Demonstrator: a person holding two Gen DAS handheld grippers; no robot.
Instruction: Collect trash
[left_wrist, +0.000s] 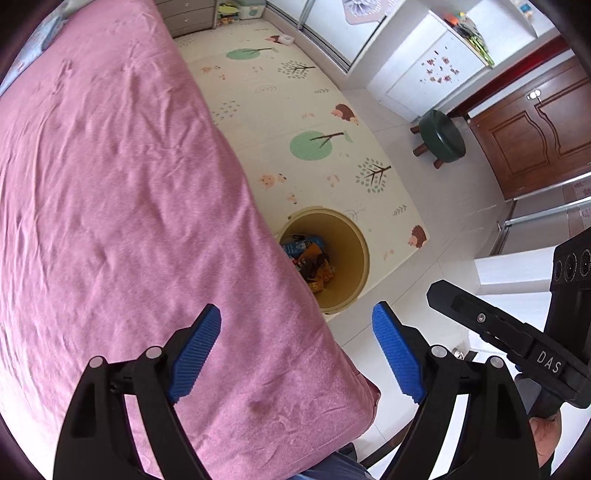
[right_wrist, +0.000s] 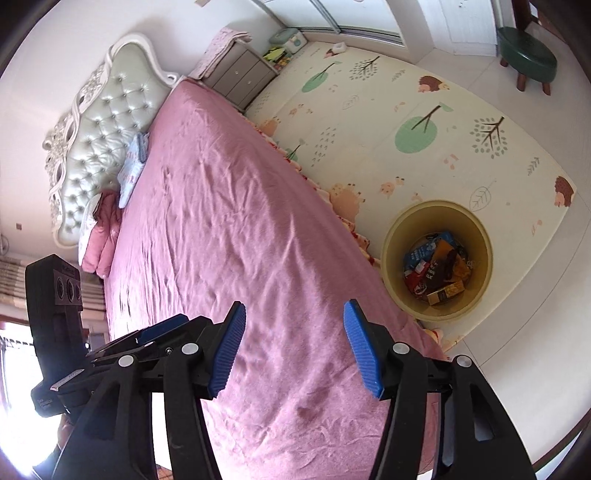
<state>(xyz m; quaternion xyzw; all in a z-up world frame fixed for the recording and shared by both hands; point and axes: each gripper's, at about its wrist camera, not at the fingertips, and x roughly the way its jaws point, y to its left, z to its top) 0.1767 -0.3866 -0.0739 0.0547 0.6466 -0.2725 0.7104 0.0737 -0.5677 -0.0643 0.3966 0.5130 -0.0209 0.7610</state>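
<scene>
A tan round trash bin (left_wrist: 354, 254) (right_wrist: 484, 254) stands on the play mat beside the bed's foot corner. Several crumpled wrappers (left_wrist: 312, 258) (right_wrist: 437, 266) lie in its bottom. My left gripper (left_wrist: 295, 347) hangs high over the corner of the pink bed, blue pads wide apart, nothing between them. My right gripper (right_wrist: 293, 343) is also above the pink sheet, its jaws open and empty. The right gripper's black body shows at the right edge of the left wrist view; the left one shows at the lower left of the right wrist view.
The pink bed (right_wrist: 229, 206) fills the left and middle, with a tufted headboard (right_wrist: 99, 125) and pillows far back. A patterned play mat (left_wrist: 295, 122) covers the floor. A green stool (left_wrist: 441, 138), a wooden door (left_wrist: 532, 140), a nightstand (right_wrist: 240, 74) and white cabinets ring the room.
</scene>
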